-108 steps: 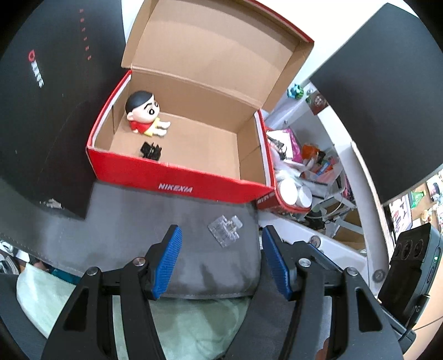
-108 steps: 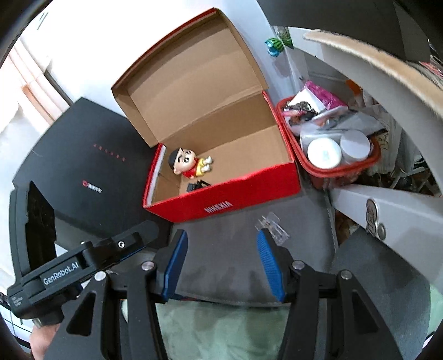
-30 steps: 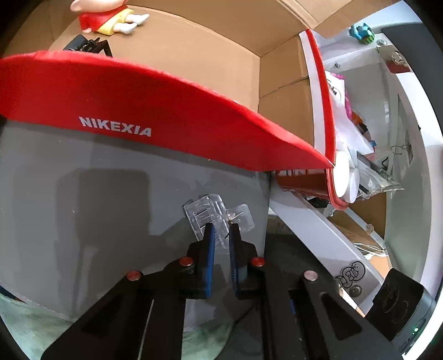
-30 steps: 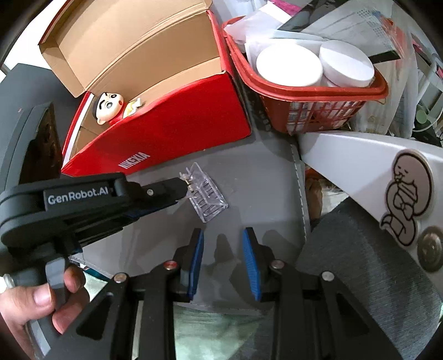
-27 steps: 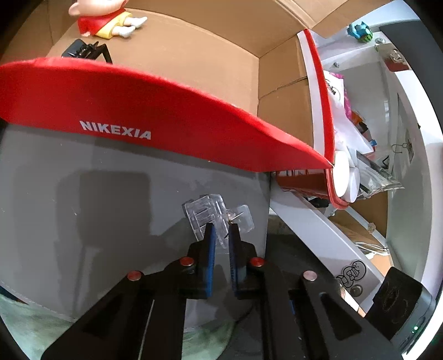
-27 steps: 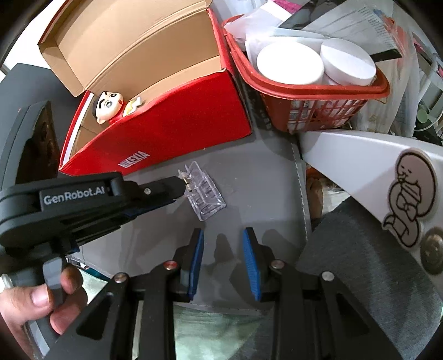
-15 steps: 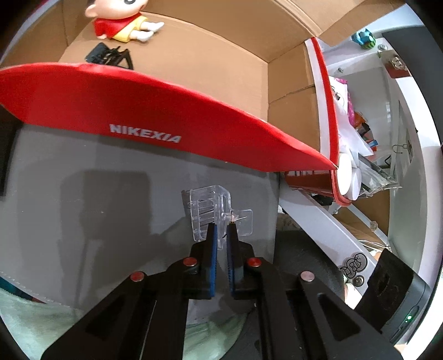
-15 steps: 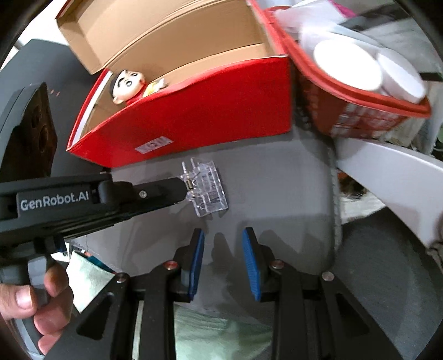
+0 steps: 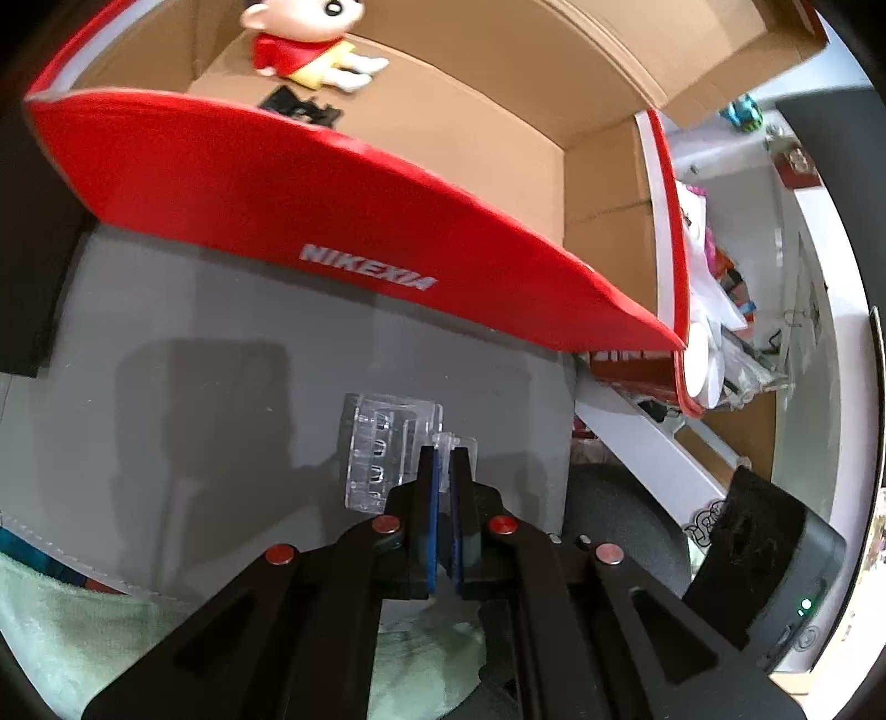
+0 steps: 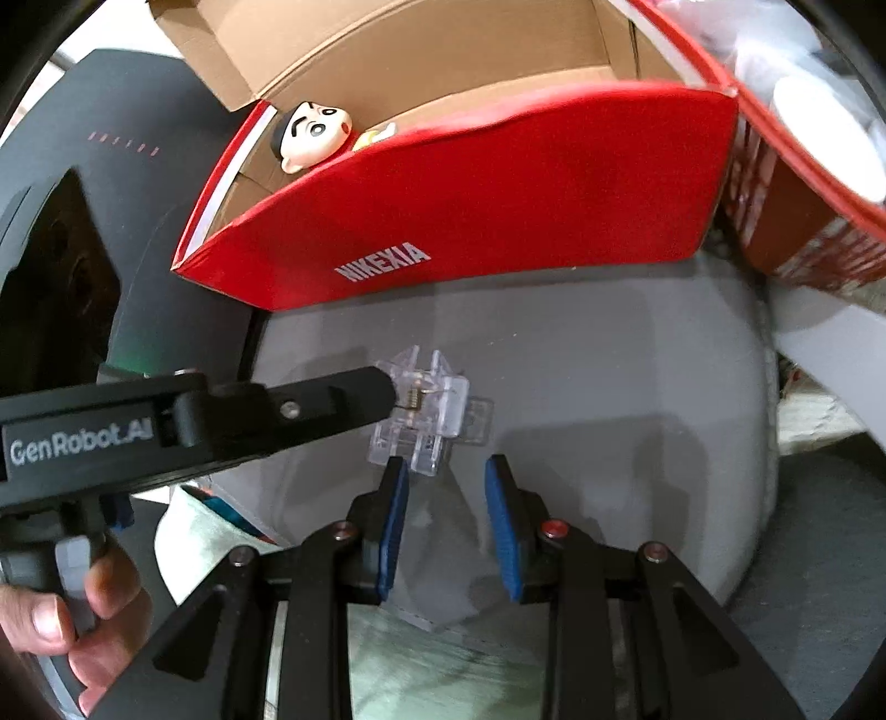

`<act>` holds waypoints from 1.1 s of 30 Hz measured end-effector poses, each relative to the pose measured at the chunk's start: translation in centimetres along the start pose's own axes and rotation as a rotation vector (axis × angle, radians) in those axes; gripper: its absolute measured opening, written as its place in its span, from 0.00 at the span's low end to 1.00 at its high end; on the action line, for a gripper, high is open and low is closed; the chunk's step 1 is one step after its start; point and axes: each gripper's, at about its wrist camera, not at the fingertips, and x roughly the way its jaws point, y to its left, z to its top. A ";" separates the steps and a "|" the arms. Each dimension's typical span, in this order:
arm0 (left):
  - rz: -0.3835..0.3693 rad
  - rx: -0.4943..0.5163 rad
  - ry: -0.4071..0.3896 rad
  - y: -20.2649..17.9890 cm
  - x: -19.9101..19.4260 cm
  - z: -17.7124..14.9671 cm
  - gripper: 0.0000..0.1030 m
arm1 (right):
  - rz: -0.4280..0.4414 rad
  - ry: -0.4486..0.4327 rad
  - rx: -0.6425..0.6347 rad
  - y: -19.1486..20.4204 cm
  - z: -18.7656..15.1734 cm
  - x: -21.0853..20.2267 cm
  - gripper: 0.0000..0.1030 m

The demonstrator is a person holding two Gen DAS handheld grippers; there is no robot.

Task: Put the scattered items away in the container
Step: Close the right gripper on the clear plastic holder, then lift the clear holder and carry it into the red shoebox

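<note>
Left gripper (image 9: 442,471) pinched tight on the edge tab of a clear plastic clip (image 9: 387,448), held over the grey mat (image 9: 221,387) just in front of the red NIKEXIA shoebox (image 9: 332,221). Inside that box, at its left end: a cartoon boy figurine (image 9: 310,39) and a small black clip (image 9: 299,108). Right gripper (image 10: 447,526) parted and holding nothing, blue pads just short of the clear clip; red basket (image 10: 803,232) at far right.

bright, fisheye-warped, slightly blurred edges
</note>
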 end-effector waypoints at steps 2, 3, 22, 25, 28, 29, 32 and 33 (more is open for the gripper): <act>-0.003 -0.008 -0.002 0.6 -0.5 0.1 0.02 | 0.029 0.009 0.017 0.1 0.0 0.1 0.27; -0.003 -0.011 -0.002 0.8 -0.6 0.1 0.02 | 0.046 0.011 0.023 0.1 0.0 0.1 0.27; -0.020 -0.036 -0.003 2.2 -1.9 0.1 0.02 | 0.090 0.006 0.023 1.6 0.2 1.9 0.23; -0.025 -0.039 -0.002 2.2 -2.0 0.0 0.02 | 0.079 0.000 0.009 2.0 0.1 1.9 0.23; -0.031 -0.038 -0.005 2.2 -2.2 -0.3 0.02 | 0.071 -0.005 -0.002 2.5 0.0 1.8 0.23; -0.033 -0.037 -0.007 2.1 -2.4 -0.4 0.02 | 0.069 -0.008 -0.007 2.7 0.0 1.6 0.23; -0.034 -0.030 -0.016 1.8 -3.3 -0.7 0.02 | 0.067 -0.021 -0.024 3.5 0.0 1.7 0.22; -0.035 -0.027 -0.021 1.6 -3.6 -0.9 0.02 | 0.066 -0.028 -0.032 3.7 0.0 1.4 0.23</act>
